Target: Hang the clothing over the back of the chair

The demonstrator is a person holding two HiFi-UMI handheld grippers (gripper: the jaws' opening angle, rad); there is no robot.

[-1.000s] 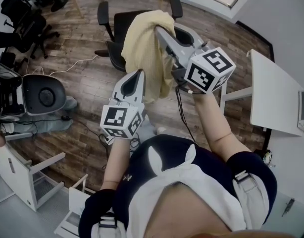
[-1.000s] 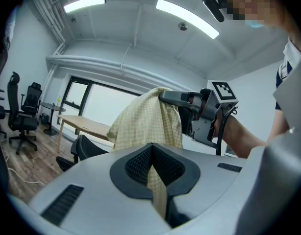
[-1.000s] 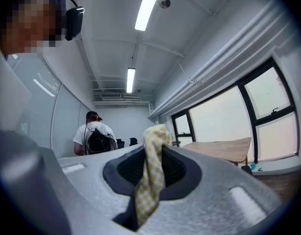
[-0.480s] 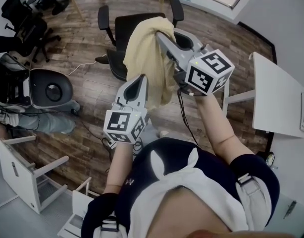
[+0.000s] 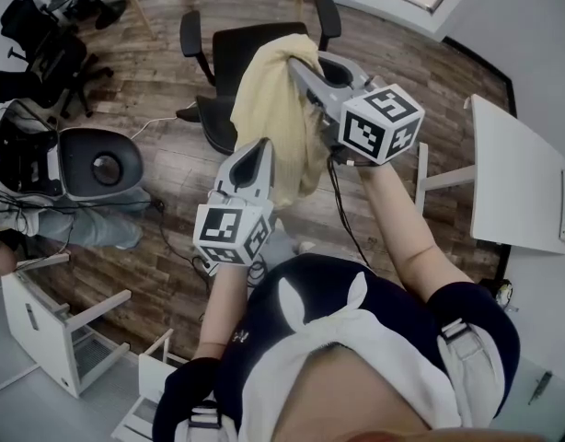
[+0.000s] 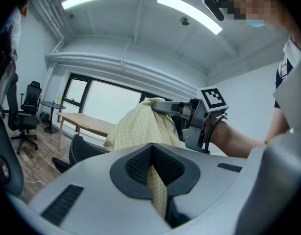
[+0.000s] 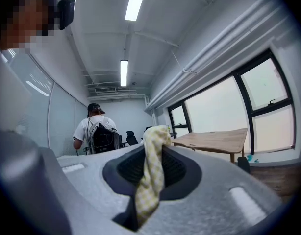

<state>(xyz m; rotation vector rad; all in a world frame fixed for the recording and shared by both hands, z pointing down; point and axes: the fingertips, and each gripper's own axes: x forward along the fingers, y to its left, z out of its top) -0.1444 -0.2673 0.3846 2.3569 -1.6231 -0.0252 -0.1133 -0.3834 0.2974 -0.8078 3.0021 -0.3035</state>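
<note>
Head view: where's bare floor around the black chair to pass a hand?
Bare wood floor lies between the black chair and the white table. Left of the chair, a grey chair and black office chairs crowd it; the held yellow clothing blocks the near side.

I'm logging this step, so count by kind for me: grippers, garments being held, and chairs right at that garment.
Grippers: 2, left gripper and right gripper
Yellow garment: 1
Black chair: 1
Total: 4
</note>
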